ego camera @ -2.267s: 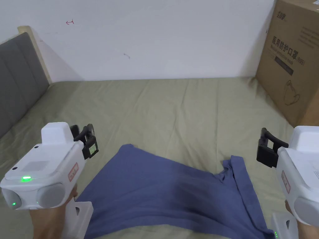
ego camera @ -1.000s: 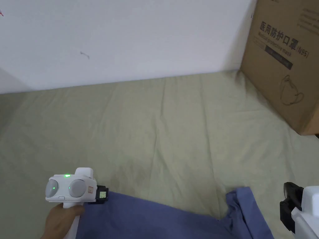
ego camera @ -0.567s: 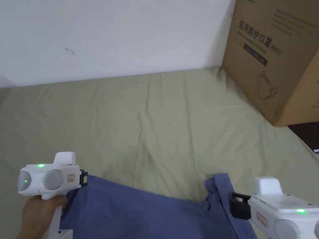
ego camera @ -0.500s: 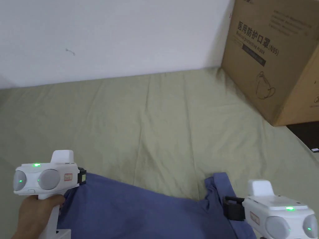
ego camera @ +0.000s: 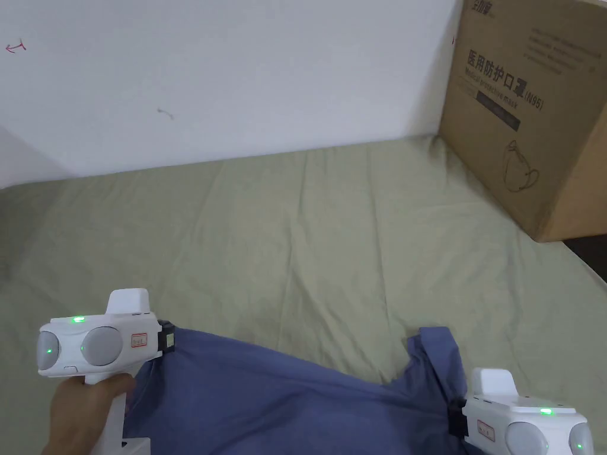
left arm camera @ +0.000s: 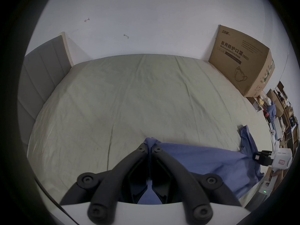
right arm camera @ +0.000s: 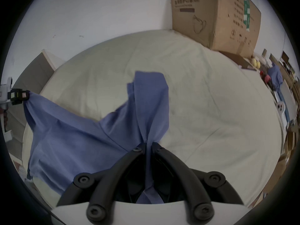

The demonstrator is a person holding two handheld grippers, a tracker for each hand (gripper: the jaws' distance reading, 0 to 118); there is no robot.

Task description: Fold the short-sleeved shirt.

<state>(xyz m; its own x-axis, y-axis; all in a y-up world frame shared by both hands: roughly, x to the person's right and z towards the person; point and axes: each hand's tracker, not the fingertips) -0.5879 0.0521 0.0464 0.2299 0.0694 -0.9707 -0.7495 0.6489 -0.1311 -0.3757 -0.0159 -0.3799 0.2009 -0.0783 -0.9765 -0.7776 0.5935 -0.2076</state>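
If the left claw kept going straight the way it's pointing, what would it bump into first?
Probably the green bed sheet. The left claw is shut on a corner of the blue shirt and points across the bed toward the white wall. How soon it would meet the sheet is hard to judge.

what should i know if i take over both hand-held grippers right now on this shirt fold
Left hand-held gripper: shut on a corner of the blue shirt, at the shirt's left end.
Right hand-held gripper: shut on a bunch of shirt fabric at the right end; a loose flap lies beyond the jaws.
The shirt stretches between the two grippers, sagging in the middle, over the near part of the bed sheet. The cardboard box stands at the far right, apart from the shirt.
Done: both ends gripped.
Left: no fold shows yet; spread the shirt flat on the sheet, then fold it.
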